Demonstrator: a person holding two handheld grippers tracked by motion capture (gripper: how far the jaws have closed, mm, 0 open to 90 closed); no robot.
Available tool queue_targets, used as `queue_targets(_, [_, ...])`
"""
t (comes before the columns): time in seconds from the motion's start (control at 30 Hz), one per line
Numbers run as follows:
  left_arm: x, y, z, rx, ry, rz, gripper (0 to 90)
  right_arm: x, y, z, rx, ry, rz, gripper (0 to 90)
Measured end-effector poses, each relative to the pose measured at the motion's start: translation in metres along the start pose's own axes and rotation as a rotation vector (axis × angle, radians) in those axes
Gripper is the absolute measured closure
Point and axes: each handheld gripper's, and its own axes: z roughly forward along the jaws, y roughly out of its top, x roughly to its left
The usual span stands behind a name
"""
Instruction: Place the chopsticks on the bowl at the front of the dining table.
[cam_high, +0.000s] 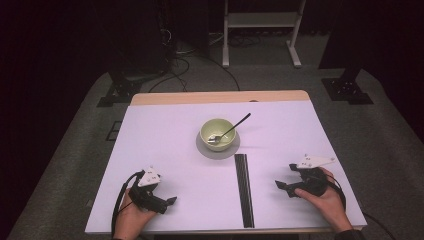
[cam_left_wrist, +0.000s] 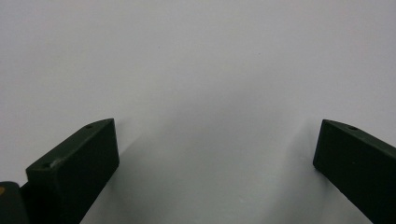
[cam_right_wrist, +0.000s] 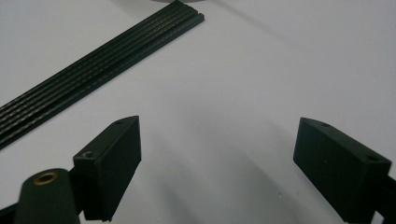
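- Two grippers in the high view, both low on the white table (cam_high: 165, 150): left gripper (cam_high: 170, 201) near the front-left corner, right gripper (cam_high: 280, 185) near the front-right, each held in a hand and resting on or just above the surface, can't tell which.
- Same view: pale green bowl (cam_high: 218, 134) sits on a grey round mat (cam_high: 202, 148) at table centre, well apart from both grippers. Spoon (cam_high: 231, 129) lies in the bowl, handle leaning over the rim toward the back right.
- Black ribbed strip (cam_high: 243, 190) runs from just below the mat to the front edge, between the two grippers, nearer the right one.
- Left gripper view: left gripper (cam_left_wrist: 215, 149) jaws spread wide, nothing between them, bare white table (cam_left_wrist: 196, 70) beneath.
- Right gripper view: right gripper (cam_right_wrist: 217, 154) jaws also spread wide, holding nothing. Black ribbed strip (cam_right_wrist: 102, 70) crosses the upper left diagonally, apart from the jaws. Sliver of the grey mat (cam_right_wrist: 163, 1) at the top edge, just beyond the strip's end.
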Motion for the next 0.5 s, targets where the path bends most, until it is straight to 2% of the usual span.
queue_targets(0.5, [0.0,0.0,0.0,0.0,0.0,0.0,0.0,0.0062,0.0113,0.008,-0.004,0.026,-0.009,13.8])
